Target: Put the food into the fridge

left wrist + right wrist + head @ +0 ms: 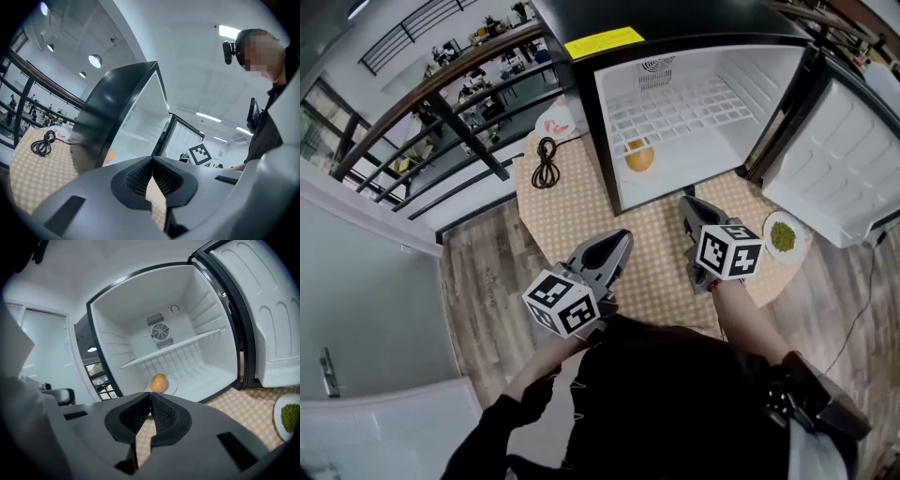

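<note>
The small fridge (pixel 694 103) stands open on the checked mat. On its floor lies a round orange-brown food (pixel 639 157) on a white plate, also seen straight ahead in the right gripper view as the orange-brown food (pixel 159 382). A plate of green food (pixel 783 236) rests on the mat just right of my right gripper (pixel 687 202), whose jaws are shut and empty; the green food (pixel 289 416) also shows at the lower right of the right gripper view. My left gripper (pixel 622 240) is shut and empty too, hovering in front of the fridge. Its closed tips (pixel 152 161) point toward the fridge's side.
The fridge door (pixel 848 159) hangs open at the right. Left of the fridge lie a coiled black cable (pixel 546 161) and another plate with food (pixel 555 122). A railing (pixel 441 103) runs behind, and wooden floor (pixel 478 281) surrounds the mat.
</note>
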